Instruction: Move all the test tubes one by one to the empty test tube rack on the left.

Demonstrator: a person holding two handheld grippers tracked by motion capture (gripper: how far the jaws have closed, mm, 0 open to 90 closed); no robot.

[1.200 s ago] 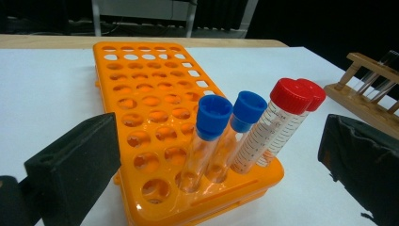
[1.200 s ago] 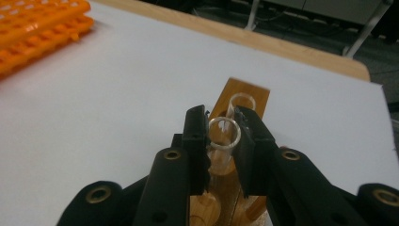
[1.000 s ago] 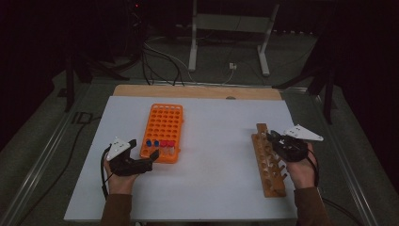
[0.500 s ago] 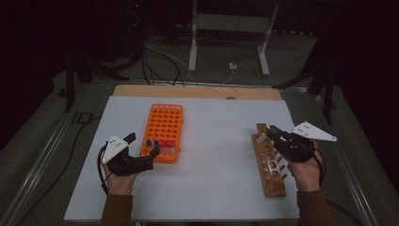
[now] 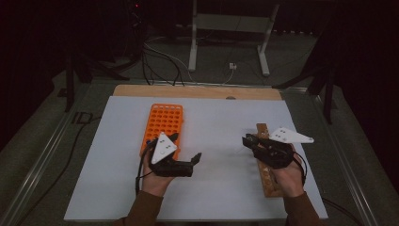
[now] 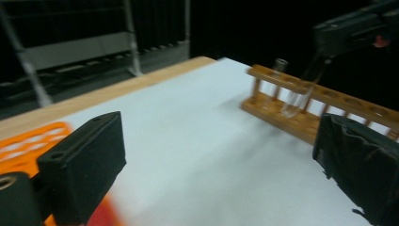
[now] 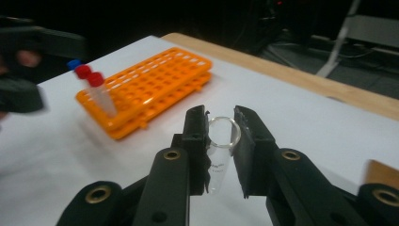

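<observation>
My right gripper (image 7: 221, 120) is shut on a clear, uncapped glass tube (image 7: 220, 155), gripped just under its rim. In the high view that gripper (image 5: 246, 141) hovers left of the wooden tube rack (image 5: 267, 181). The left gripper view has the tube (image 6: 292, 101) hanging tilted in front of this rack (image 6: 282, 110). My left gripper (image 5: 185, 148) stands wide open with nothing between its jaws, just right of the orange rack's (image 5: 162, 121) near end. Two red-capped tubes (image 7: 96, 89) and a blue-capped one (image 7: 73, 64) stand in the orange rack's near end.
A white sheet (image 5: 221, 117) covers the table, with a bare wooden strip (image 5: 197, 92) along the far edge. Beyond it are cables and a metal stand (image 5: 230, 28) on the floor. A metal rail (image 5: 42, 155) runs along the left.
My left gripper has risen and swung right, away from the orange rack's near end. My right gripper has lifted and shifted left off the wooden rack with the glass tube.
</observation>
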